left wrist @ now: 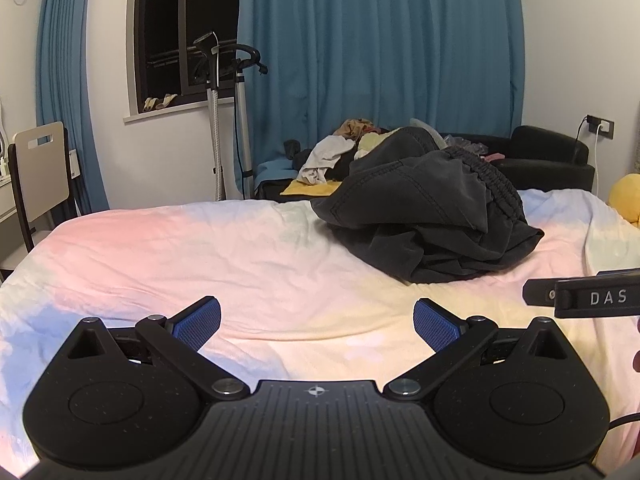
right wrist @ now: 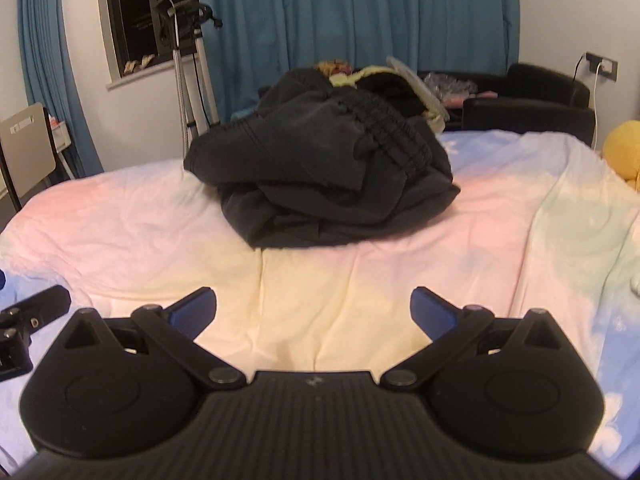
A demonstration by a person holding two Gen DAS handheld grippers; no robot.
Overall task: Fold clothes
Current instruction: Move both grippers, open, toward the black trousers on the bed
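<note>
Ahead, crumpled black garment (right wrist: 320,168), waistband (right wrist: 384,136) upward, long axis unclear

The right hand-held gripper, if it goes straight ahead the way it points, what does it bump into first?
Most likely the crumpled black garment, heaped on the bed dead ahead of the open right hand-held gripper. Only bare pastel sheet lies between them. If it points slightly downward, it could brush the sheet first; depth is unclear.

Matte black left gripper (left wrist: 317,322), speckled plastic, two round discs flanking a ribbed centre plate with a small crosshair mark. Silver screws on the linkage arms, blue textured pads (left wrist: 199,322) on the fingers. Black right gripper (right wrist: 314,312) matches it, white "DAS" lettering along its side.
</note>
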